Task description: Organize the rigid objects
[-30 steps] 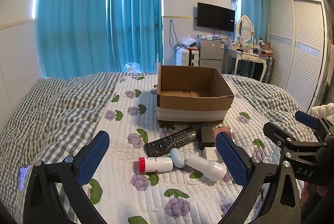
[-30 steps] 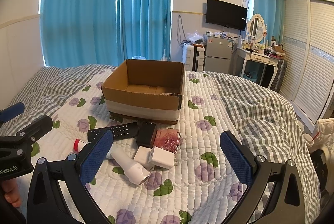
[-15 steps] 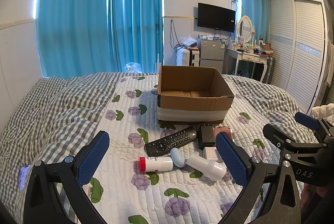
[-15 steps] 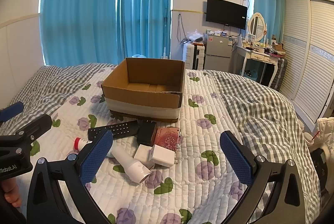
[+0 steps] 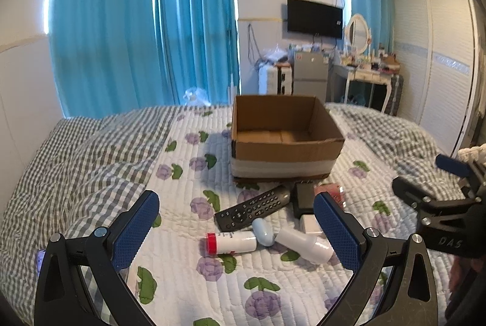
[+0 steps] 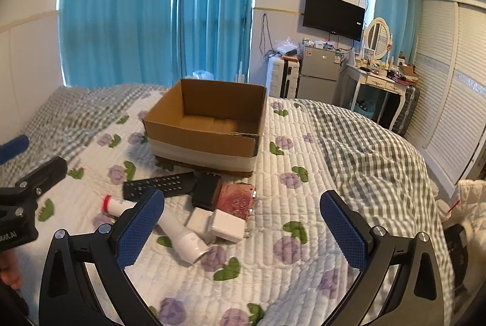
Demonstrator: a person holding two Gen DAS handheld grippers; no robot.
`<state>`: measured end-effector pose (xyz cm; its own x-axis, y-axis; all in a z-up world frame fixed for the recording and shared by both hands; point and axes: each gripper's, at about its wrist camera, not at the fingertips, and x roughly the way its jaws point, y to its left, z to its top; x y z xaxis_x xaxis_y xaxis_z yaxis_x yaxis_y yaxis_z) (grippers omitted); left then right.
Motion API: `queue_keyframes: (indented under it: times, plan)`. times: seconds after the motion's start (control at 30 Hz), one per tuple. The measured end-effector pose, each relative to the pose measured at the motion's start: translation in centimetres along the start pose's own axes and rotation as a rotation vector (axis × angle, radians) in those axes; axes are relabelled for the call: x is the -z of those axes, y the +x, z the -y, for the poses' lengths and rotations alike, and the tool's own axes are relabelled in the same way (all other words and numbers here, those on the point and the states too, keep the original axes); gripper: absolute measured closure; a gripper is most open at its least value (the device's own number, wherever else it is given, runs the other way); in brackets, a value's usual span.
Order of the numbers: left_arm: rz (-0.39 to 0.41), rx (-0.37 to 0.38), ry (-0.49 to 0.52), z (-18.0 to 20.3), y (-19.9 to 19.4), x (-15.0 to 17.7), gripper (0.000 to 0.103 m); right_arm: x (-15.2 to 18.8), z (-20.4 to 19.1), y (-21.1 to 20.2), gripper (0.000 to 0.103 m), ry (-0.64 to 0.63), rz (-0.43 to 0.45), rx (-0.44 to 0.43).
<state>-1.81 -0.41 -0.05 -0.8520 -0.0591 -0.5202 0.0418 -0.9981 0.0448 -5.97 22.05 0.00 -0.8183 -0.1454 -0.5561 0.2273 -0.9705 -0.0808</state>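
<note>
On the quilted bed, an open cardboard box sits at twelve o'clock, with a black remote, red-capped tube, white cylinder and white adapters clustered just before it. Left gripper and right gripper both hover spread wide, holding nothing.

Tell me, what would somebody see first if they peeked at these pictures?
Probably the open brown cardboard box in the middle of the flowery white quilt, which looks empty as far as its floor shows. Just in front of it lies a little heap: a long black remote control and a white tube with a red cap. Bright turquoise curtains fill the wall behind.
</note>
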Motion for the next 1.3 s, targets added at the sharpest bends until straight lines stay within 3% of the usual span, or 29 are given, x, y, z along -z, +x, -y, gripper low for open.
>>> queue_keyframes:
  times: [0.2, 0.4, 0.6, 0.7, 0.73, 0.9, 1.1, 1.3]
  plan:
    - [-0.109, -0.019, -0.006, 0.0, 4.2, 0.8, 0.000, 0.0, 0.6, 6.0, 0.000, 0.005, -0.151, -0.039]
    - [-0.196, -0.057, 0.008, 0.4, 8.0, 2.6, 0.000, 2.1, -0.2, 12.9, 0.002, 0.018, -0.304, -0.097]
    - [-0.259, -0.061, 0.002, 0.8, 10.4, 4.2, 0.000, 4.4, -1.3, 17.1, 0.017, 0.028, -0.412, -0.144]
    - [-0.287, -0.060, 0.012, 1.4, 11.2, 4.9, 0.000, 5.3, -1.2, 18.6, 0.040, 0.037, -0.458, -0.179]
    - [-0.291, -0.062, 0.015, 1.5, 11.3, 5.1, 0.000, 5.3, -0.9, 18.5, 0.045, 0.047, -0.458, -0.186]
    - [-0.312, -0.043, 0.012, 2.6, 11.3, 5.5, 0.000, 4.6, -0.2, 16.4, 0.045, 0.022, -0.412, -0.177]
    - [-0.383, 0.049, 0.012, 6.0, 11.8, 6.1, 0.002, 3.6, 2.2, 13.1, 0.045, -0.001, -0.331, -0.077]
    - [-0.486, 0.137, -0.018, 9.1, 14.1, 6.8, 0.006, 3.8, 5.0, 12.9, 0.045, 0.079, -0.337, -0.074]
